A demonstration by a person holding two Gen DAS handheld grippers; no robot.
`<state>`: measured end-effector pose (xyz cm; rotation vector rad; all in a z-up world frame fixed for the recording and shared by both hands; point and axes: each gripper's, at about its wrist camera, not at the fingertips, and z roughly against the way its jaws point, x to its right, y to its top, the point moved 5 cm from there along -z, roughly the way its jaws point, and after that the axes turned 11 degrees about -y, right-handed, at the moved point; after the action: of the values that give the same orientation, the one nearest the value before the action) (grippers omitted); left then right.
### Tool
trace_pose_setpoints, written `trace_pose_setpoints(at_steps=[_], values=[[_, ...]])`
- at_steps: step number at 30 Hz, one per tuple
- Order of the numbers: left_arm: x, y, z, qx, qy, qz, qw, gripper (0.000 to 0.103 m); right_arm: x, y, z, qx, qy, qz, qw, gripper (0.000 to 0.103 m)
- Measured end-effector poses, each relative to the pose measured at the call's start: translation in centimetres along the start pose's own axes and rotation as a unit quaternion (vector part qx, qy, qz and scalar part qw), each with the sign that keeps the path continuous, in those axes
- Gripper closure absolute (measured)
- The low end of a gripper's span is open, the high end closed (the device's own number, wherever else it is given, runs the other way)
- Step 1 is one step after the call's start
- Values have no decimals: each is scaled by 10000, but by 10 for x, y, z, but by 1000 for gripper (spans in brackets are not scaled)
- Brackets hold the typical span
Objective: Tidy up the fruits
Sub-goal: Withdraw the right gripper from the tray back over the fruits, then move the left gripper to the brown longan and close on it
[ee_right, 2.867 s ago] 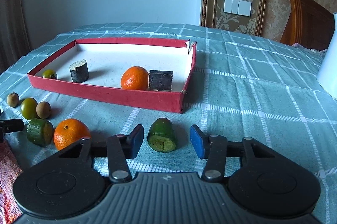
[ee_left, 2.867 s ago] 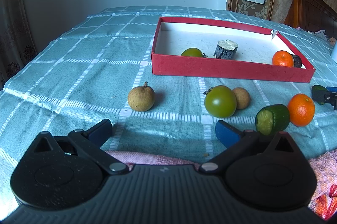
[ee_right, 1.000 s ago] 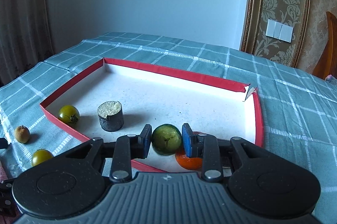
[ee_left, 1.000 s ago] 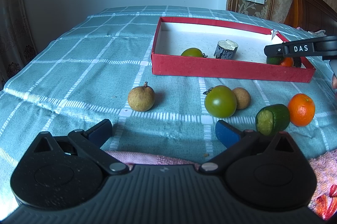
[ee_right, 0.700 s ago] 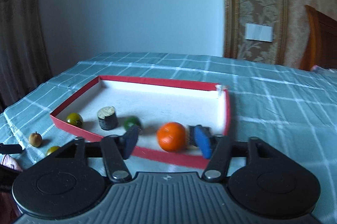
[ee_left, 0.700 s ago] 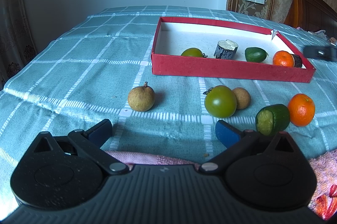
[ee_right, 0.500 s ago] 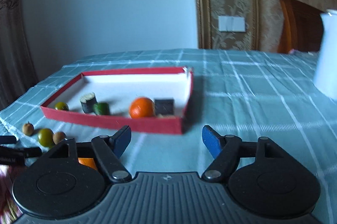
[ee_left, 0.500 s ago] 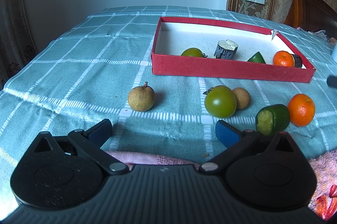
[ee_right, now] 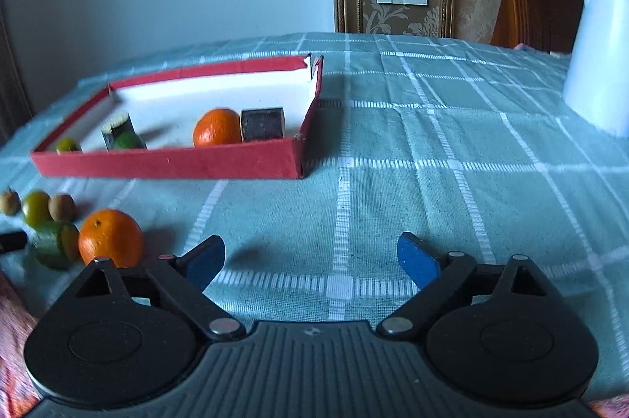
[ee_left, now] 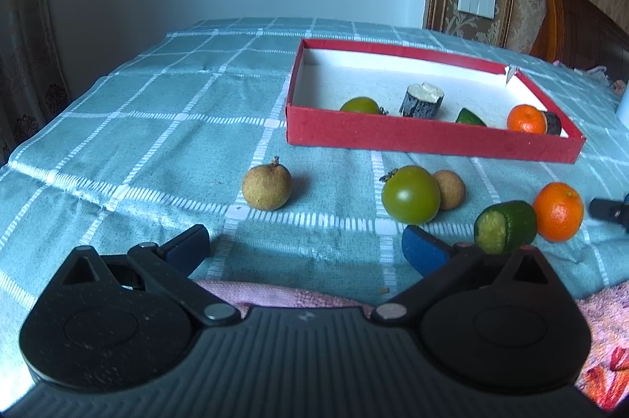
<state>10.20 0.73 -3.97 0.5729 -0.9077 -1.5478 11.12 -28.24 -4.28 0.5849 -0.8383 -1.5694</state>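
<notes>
While right gripper (ee_right: 310,256) jaws widen — empty.

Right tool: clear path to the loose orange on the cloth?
Probably yes. The right tool is open and empty, and the orange sits just to its left on open cloth, only a cut green piece touching its far side.

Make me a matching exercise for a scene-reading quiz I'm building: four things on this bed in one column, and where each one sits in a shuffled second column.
Things:
1. dark bark-covered stub
2. large green tomato
3. lone brown longan
4. cut green cucumber piece

Places:
A. on the cloth, beside the loose orange
B. inside the red tray
C. on the cloth, alone, left of the other loose fruit
D. on the cloth, right against a second brown longan

Pairs: 1-B, 2-D, 3-C, 4-A
</notes>
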Motion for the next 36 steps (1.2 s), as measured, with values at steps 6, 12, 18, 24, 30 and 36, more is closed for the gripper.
trace_pose_setpoints(at_steps=[6, 12, 18, 24, 30, 36], values=[[19, 5, 39, 1192, 289, -753, 9896, 0, 1, 0, -2, -42, 71, -1, 10000, 2], [32, 23, 64, 1627, 203, -858, 9827, 0, 2, 1, -1, -34, 121, -63, 9999, 2], [24, 35, 58, 1512, 430, -648, 9854, 8, 6, 1, 0, -12, 215, -184, 9996, 2], [5, 41, 33, 1180, 517, -389, 9909, 14, 6, 1, 0, -11, 215, -187, 9996, 2], [-7, 38, -2, 566, 401, -304, 9971, 21, 6, 1, 0, -17, 200, -167, 9997, 2], [-19, 32, -19, 240, 369, -100, 9990, 36, 4, 1, 0, -29, 155, -111, 9998, 2]])
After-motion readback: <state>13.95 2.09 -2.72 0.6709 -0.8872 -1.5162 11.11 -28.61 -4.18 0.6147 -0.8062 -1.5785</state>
